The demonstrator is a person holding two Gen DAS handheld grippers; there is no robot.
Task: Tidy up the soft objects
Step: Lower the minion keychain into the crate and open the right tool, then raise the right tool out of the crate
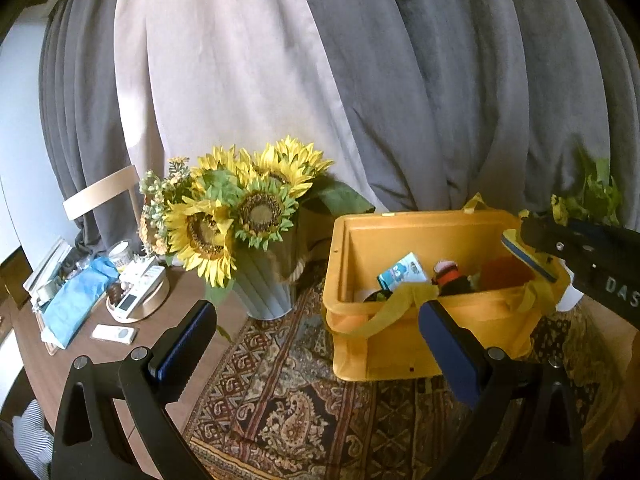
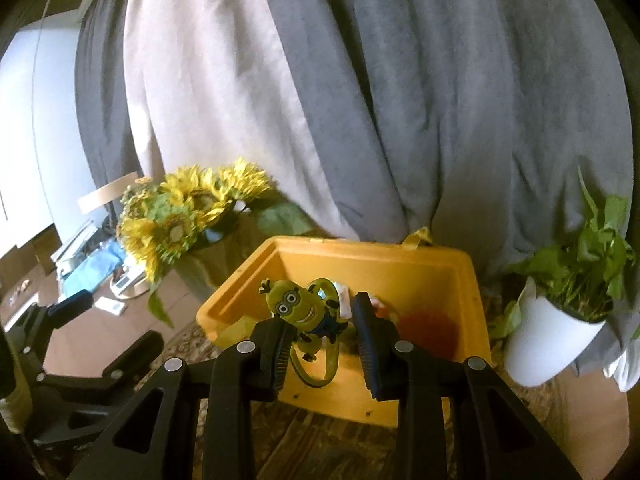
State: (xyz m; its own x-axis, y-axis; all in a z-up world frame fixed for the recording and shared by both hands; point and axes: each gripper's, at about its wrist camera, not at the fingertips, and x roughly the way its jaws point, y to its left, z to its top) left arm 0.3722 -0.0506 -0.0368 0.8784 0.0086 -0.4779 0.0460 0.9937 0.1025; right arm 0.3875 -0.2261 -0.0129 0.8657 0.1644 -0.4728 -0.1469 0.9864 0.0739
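A yellow fabric bin (image 1: 400, 344) stands on the patterned cloth, holding a blue-and-white card (image 1: 402, 274), a dark soft toy (image 1: 450, 278) and a red soft thing (image 1: 506, 272). My right gripper (image 2: 322, 338) hangs over the bin's near rim (image 2: 336, 400), shut on a flat yellow minion toy (image 2: 296, 304) with a green loop strap. The left wrist view shows that toy edge-on (image 1: 524, 254) at the right gripper's tip (image 1: 536, 232). My left gripper (image 1: 316, 312) is open and empty, left of and in front of the bin; the right wrist view also catches it (image 2: 110, 324).
A ribbed vase of sunflowers (image 1: 240, 216) stands just left of the bin. A white pot with a green plant (image 2: 548, 340) is at its right. Small clutter and a round tray (image 1: 136, 300) sit on the wooden table at left. Grey and cream curtains hang behind.
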